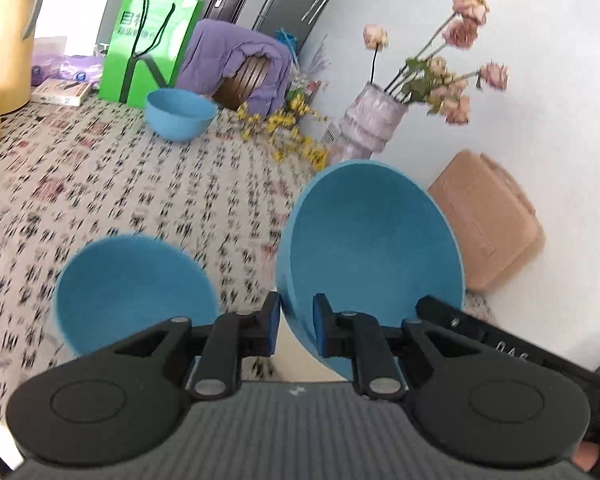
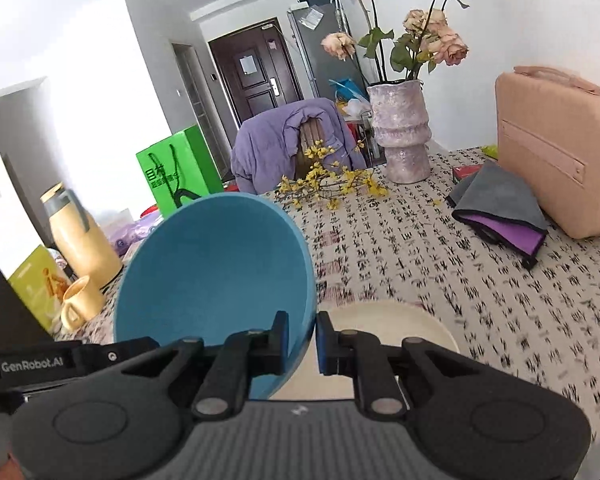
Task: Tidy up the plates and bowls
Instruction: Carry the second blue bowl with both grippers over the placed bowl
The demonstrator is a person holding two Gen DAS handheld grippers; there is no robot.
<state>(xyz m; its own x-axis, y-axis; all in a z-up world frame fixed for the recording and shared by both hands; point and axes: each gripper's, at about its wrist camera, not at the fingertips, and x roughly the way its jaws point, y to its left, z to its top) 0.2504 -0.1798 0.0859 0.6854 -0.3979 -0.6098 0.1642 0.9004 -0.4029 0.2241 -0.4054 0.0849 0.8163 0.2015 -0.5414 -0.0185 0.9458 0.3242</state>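
Both grippers hold one large blue bowl [image 1: 372, 256] above the patterned tablecloth, tilted with its hollow facing the cameras. My left gripper [image 1: 296, 312] is shut on the bowl's left rim. My right gripper [image 2: 302, 332] is shut on the opposite rim of the same blue bowl [image 2: 216, 272]. The right gripper's arm [image 1: 500, 344] shows at the bowl's far side in the left wrist view. A second blue bowl [image 1: 136, 292] sits on the table at lower left, and a third [image 1: 180, 114] stands far back. A cream plate [image 2: 396, 320] lies under the held bowl.
A yellow thermos [image 2: 80, 244] and cup [image 2: 80, 302] stand at the left. A green bag [image 1: 148, 48], a chair with a purple jacket [image 2: 284, 140], yellow flower sprigs [image 2: 332, 184], a vase of roses [image 2: 400, 132], a pink case [image 2: 556, 152] and a grey-purple cloth [image 2: 500, 208] line the back and right.
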